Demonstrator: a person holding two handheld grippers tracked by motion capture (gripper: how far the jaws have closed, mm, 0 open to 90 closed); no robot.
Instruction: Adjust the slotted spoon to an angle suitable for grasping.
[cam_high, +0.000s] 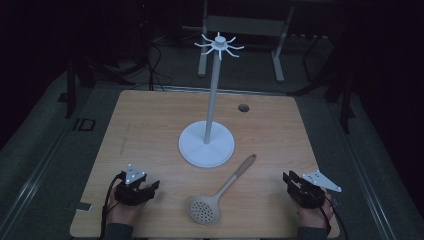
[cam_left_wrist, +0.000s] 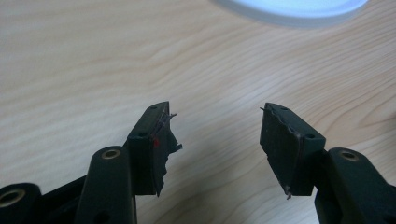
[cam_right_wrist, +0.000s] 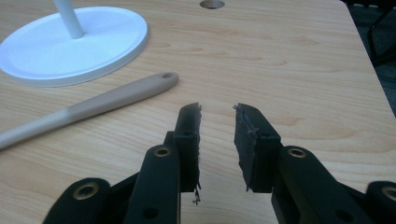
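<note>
A beige slotted spoon (cam_high: 215, 196) lies on the wooden table (cam_high: 150, 125), its round head near the front edge and its handle (cam_right_wrist: 93, 105) pointing up toward a white hook stand (cam_high: 207, 143). The stand has a round base (cam_right_wrist: 70, 46), a tall pole and a ring of hooks on top (cam_high: 219, 45). My left gripper (cam_high: 150, 187) rests at the front left, held in a hand, open with nothing between its jaws (cam_left_wrist: 215, 116). At the front right my right gripper (cam_high: 290, 178) is open and empty (cam_right_wrist: 217, 112), to the right of the spoon's handle.
A small round hole (cam_high: 243, 107) sits in the table near its far right side. Behind the table stand a metal frame's legs (cam_high: 278, 55) and cables on a dark floor. Bare wood lies between the grippers and the stand.
</note>
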